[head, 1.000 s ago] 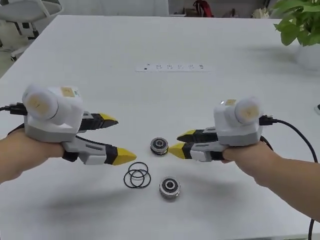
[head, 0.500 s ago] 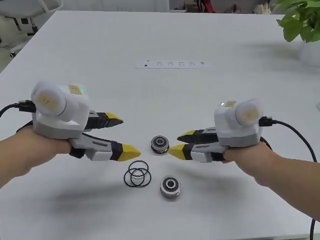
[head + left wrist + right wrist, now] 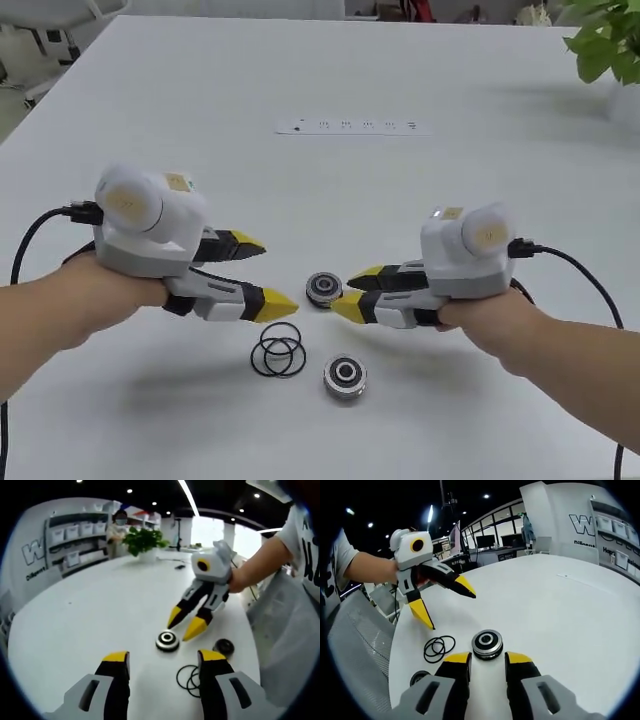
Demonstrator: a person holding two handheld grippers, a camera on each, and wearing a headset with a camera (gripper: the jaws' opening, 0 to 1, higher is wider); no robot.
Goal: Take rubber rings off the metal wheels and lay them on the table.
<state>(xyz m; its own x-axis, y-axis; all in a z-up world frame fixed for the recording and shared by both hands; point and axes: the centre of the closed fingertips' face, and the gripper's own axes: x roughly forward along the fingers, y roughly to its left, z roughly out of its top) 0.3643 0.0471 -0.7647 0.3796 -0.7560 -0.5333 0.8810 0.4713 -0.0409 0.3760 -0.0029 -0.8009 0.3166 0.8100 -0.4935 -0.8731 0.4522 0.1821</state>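
While the right tool (image 3: 343,291) hovers level, tips narrowly parted and empty just beside the upper metal wheel (image 3: 323,288), a clumsy nudge could send it skidding across the desk (image 3: 420,200). Opposite, the left tool (image 3: 278,273) angles inward, jaws wide, holding nothing. Loose rubber rings (image 3: 278,352) lie nearer the person, a second wheel (image 3: 345,375) beside them.

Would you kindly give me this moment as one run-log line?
left gripper open, empty | right gripper open, at far wheel | near wheel lying free | loose rings on table
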